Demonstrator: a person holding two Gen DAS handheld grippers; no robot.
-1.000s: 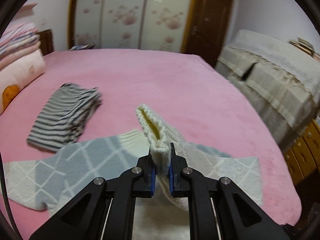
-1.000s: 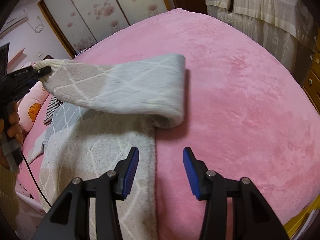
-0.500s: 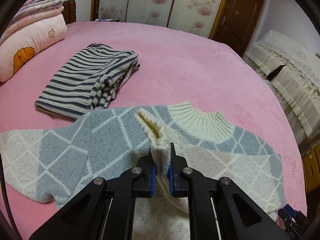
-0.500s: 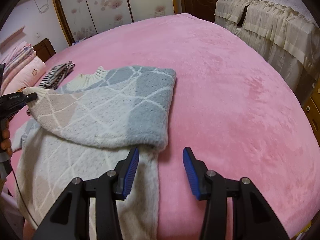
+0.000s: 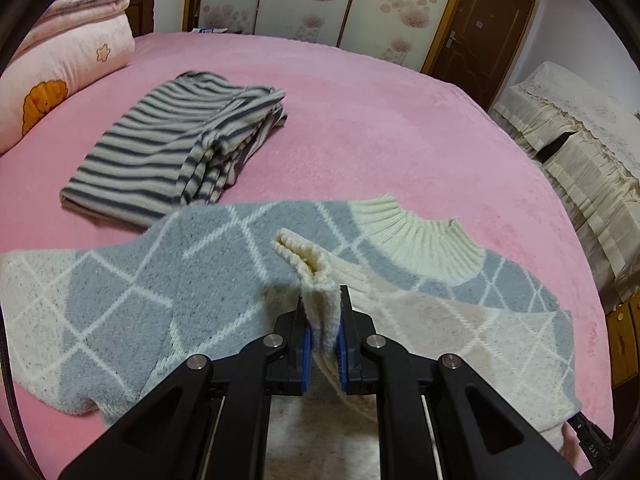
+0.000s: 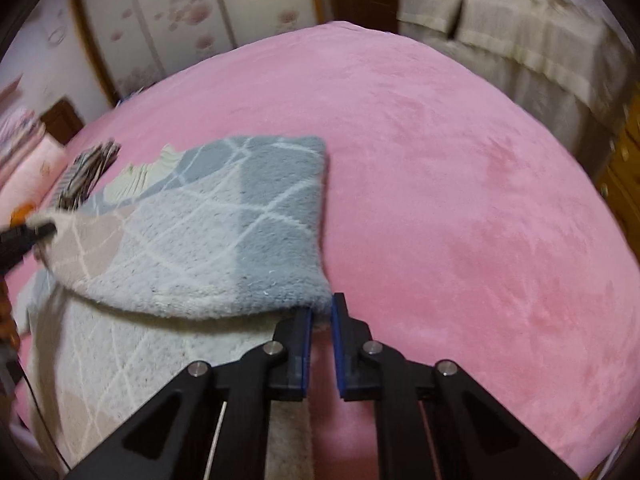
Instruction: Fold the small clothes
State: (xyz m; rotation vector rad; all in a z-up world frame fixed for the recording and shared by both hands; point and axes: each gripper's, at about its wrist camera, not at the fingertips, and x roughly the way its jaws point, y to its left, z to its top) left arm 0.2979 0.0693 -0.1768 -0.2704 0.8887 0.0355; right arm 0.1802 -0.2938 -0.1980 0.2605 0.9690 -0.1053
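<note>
Pink bed with soft, light fuzzy sweater spread flat — left hand-held gripper pinching cream cuff; right hand-held gripper pressed together beside folded edge. Best taken by ribbed edges.

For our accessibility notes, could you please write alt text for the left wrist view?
The left hand-held gripper is shut on the cream cuff of a grey and cream diamond-pattern sweater, whose sleeve is drawn across its body on a pink bed. A folded striped garment lies beyond it, with pink bedding stacked far left.
</note>
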